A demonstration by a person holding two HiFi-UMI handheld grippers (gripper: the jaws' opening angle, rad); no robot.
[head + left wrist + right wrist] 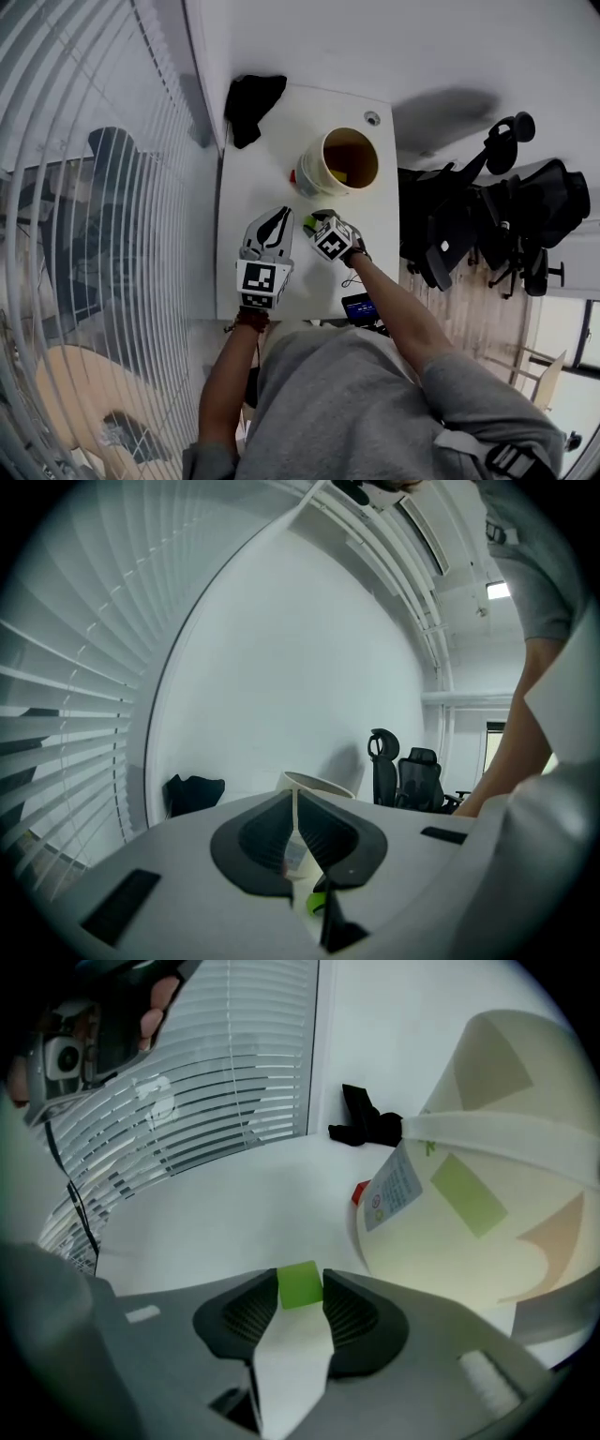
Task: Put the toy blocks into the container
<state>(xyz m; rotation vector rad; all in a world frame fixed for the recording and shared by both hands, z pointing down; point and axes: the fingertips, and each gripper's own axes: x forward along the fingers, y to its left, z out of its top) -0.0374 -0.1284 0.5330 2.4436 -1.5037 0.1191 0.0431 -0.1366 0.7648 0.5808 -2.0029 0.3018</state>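
Green block [299,1283] pinched in right gripper [300,1292] beside container [487,1204]; left gripper [295,806] jaws together; black cloth [370,1127] beyond.

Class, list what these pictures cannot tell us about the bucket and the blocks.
Head view: contents of the cream plastic bucket too small; only a yellow patch shows.
Right gripper view: the small red block is mostly hidden behind the bucket.
Right gripper view: the bucket's label print is too blurred to read.

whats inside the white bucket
A small yellowish block shows on the floor of the bucket; the bucket's own wall covers part of that floor, so more may lie there.
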